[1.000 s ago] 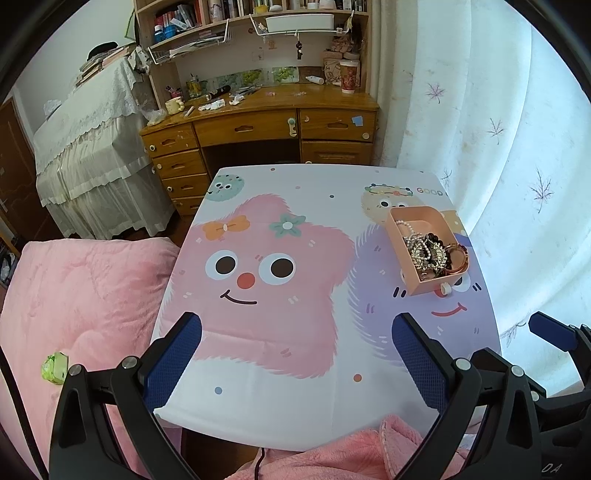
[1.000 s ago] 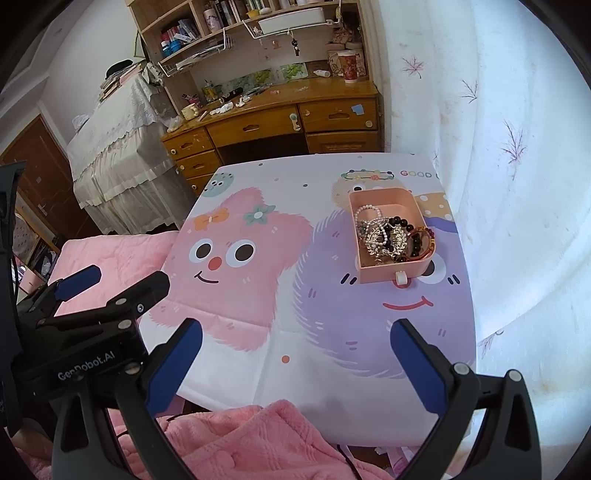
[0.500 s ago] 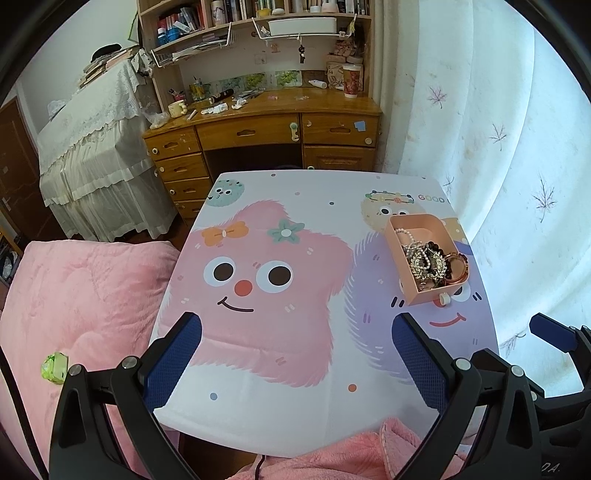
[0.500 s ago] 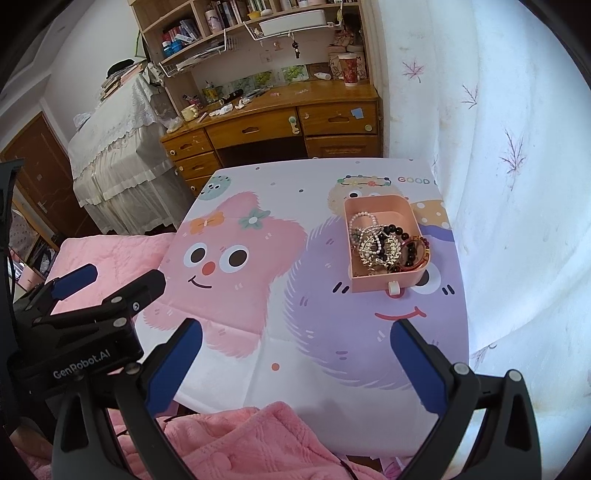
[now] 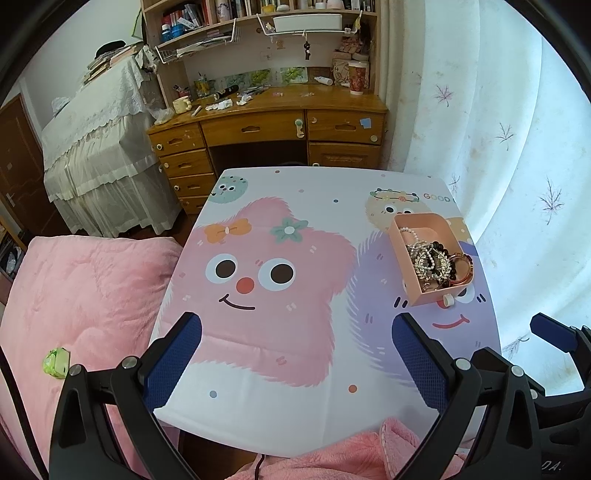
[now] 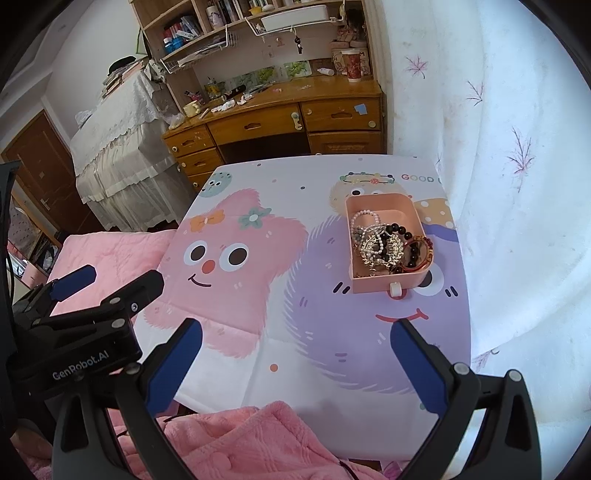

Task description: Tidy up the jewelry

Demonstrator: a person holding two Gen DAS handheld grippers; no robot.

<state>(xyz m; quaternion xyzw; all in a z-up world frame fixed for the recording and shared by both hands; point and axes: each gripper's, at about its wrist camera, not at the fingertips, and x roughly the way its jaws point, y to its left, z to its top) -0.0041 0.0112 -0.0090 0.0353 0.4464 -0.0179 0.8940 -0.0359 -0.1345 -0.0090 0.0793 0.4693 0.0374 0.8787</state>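
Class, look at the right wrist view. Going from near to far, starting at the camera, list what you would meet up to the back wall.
Right gripper → pink blanket → cartoon tablecloth → pink jewelry tray → wooden desk → bookshelf.

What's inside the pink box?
The pink box holds a tangled heap: a white pearl strand, dark beads, a gold piece. Whatever lies underneath is covered.

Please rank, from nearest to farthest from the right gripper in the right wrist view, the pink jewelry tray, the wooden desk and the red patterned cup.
1. Pink jewelry tray, on the table, ahead of the right gripper.
2. Wooden desk, beyond the table.
3. Red patterned cup, at the desk's back right.
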